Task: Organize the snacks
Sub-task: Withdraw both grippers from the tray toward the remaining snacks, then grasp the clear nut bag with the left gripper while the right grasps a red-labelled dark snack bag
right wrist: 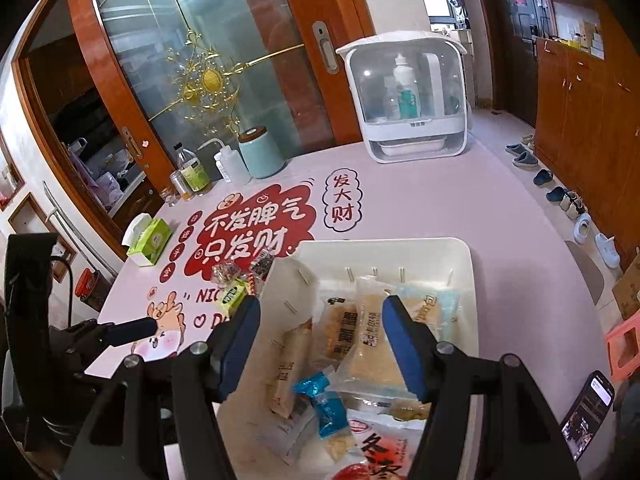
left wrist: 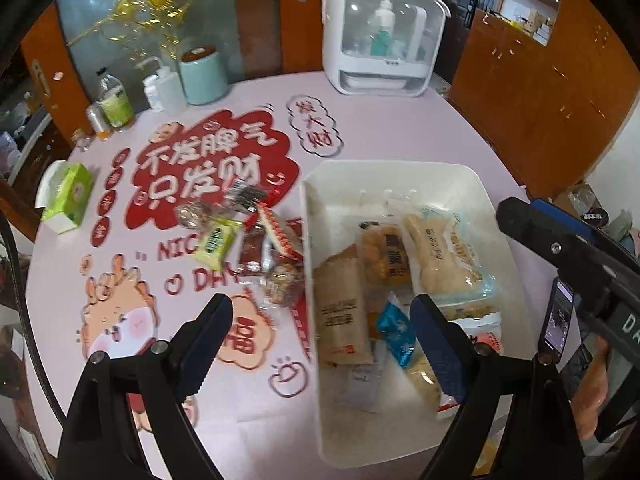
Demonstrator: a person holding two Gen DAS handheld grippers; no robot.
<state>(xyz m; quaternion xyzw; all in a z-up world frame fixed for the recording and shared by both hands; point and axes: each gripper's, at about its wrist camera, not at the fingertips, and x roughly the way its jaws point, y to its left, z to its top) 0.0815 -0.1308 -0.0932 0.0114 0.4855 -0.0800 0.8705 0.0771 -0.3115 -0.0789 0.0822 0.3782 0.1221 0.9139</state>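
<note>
Because sorted packets already fill the white bin [left wrist: 400, 172], both the left gripper [left wrist: 320, 340] and right gripper [right wrist: 320, 344] hover spread and empty; loose snacks [left wrist: 248, 236] wait at its nine o'clock.

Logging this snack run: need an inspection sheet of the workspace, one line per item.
Surface: pink table with red printed graphics.
Job's things: white bin holding packets, blue packet among them; loose snack pile on the table left of it.
Clutter: tissue box, bottles, teal canister, white cabinet, phone.
Grippers: left gripper open, empty; right gripper open above bin, empty.
Cables: nothing seen.
Surroundings: wooden cupboards, shoes on floor.
</note>
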